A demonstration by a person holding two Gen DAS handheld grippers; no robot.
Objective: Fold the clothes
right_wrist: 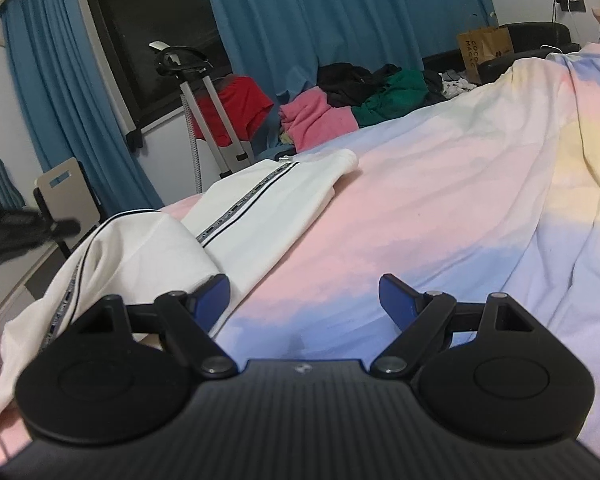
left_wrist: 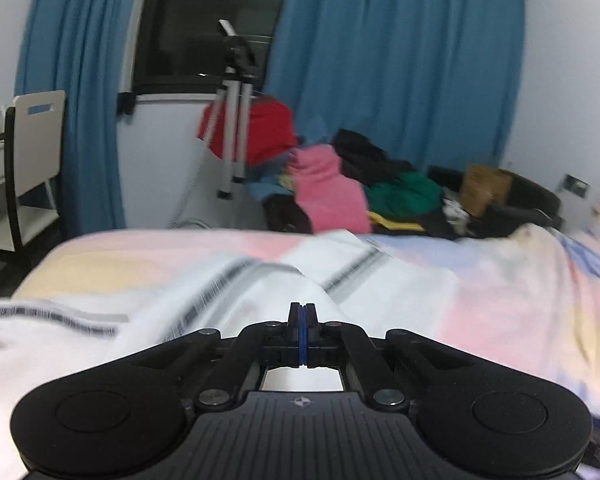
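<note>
While the white trousers [right_wrist: 260,196] lie partly folded along the bed's [right_wrist: 439,200] left edge, the left gripper [left_wrist: 302,312] is clenched above them, nothing visibly between its jaws; the right gripper [right_wrist: 304,300] hangs released just beside them.

A home bedroom is shown: a bed [right_wrist: 439,208] spread with a pastel pink, blue and yellow sheet, long blue fabric curtains [right_wrist: 300,12] drawn beside a dark night window [left_wrist: 204,24], and a heap of coloured clothes [right_wrist: 351,96] piled behind the bed.
</note>
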